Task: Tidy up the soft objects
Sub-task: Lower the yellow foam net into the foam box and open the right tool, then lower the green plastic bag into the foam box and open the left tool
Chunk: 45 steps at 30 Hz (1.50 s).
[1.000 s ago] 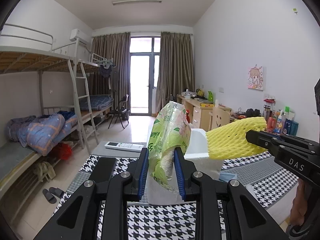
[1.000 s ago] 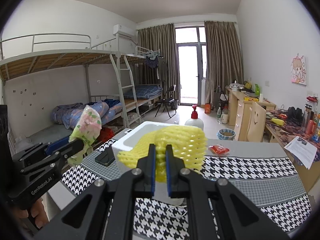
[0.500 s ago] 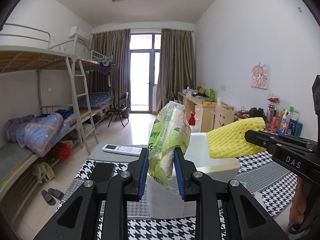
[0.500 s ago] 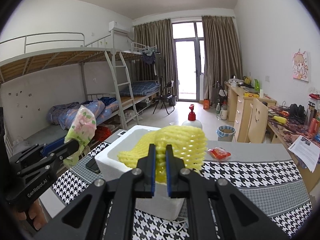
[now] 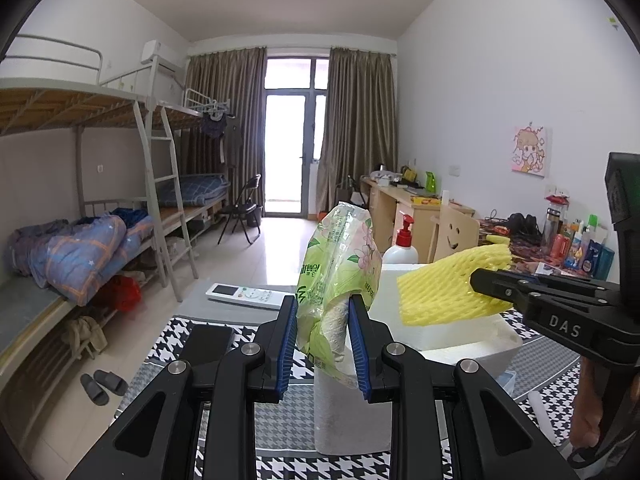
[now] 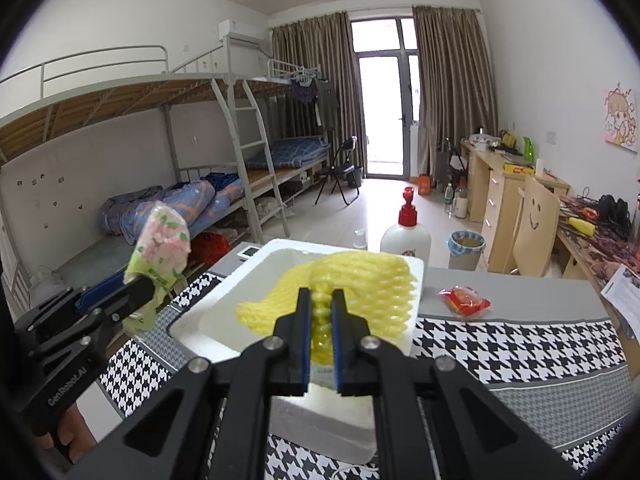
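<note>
Left gripper (image 5: pixel 322 338) is clamped on the tissue pack (image 5: pixel 340 268), upright, at 9 o'clock of the foam box (image 6: pixel 224 304). Right gripper (image 6: pixel 320 344) is pinched tight on the foam net (image 6: pixel 352 280), held over the box opening. Both look light, soft and crushable; the pack's film looks slippery. Mid-body grips seem best.

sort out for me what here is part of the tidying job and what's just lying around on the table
Part of the job:
- green tissue pack, clamped in the left gripper
- yellow foam net, clamped in the right gripper
- white foam box, open top

Just lying about:
- pump bottle
- red snack packet
- remote control
- black phone
</note>
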### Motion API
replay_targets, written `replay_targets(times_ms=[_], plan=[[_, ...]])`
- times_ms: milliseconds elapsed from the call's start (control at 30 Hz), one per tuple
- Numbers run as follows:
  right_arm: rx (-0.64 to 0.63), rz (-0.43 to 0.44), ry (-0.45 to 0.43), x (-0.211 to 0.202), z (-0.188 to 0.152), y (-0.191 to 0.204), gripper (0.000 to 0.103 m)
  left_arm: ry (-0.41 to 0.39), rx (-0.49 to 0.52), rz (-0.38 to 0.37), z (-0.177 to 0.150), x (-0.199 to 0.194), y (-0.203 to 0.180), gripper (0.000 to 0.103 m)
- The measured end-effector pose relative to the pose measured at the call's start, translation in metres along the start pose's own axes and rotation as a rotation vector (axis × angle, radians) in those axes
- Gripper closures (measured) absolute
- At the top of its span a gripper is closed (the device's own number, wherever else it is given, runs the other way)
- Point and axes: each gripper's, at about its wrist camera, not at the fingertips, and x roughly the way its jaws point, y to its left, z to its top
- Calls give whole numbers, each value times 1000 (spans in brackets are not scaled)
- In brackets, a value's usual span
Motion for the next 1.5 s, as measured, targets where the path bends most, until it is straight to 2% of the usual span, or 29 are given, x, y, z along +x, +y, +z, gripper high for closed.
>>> replay_targets(times_ms=[233,400,433,467,500,533,567,633,933,1033,1233,1500], plan=[[0,9,31,12,3,0,92,-1,-4,-2,6,5,-2,76],[0,-2,51,17,5,-2,85,-1,-8,-3,7,5,-1,76],[4,2,53,17,5,-3,76,1,-7,-3,7,5,-1,76],[7,1,49,17,5,-4,59,2,-7,-3,7,5,-1,76],[4,0,41,15,5,-4,50,3,-8,-3,7,5,0,76],[-3,-2,25,12,6,-2,34,3,-7,-2,8,5,0,76],[-9,-7,11,10,5,-1,26,2,-6,0,8,5,1,76],[-24,-11,-3,7,6,1,21,1,-8,3,9,5,1,76],[-35,2,-20,1,5,1,18,-1,1,11,11,8,-4,76],[-44,-6,-36,-3,5,0,15,-1,4,7,11,9,-5,76],[-48,-47,-96,-21,3,-9,1,13,11,-24,16,21,-10,76],[-19,-116,-128,-40,-4,-29,0,30,36,-83,17,33,-32,76]])
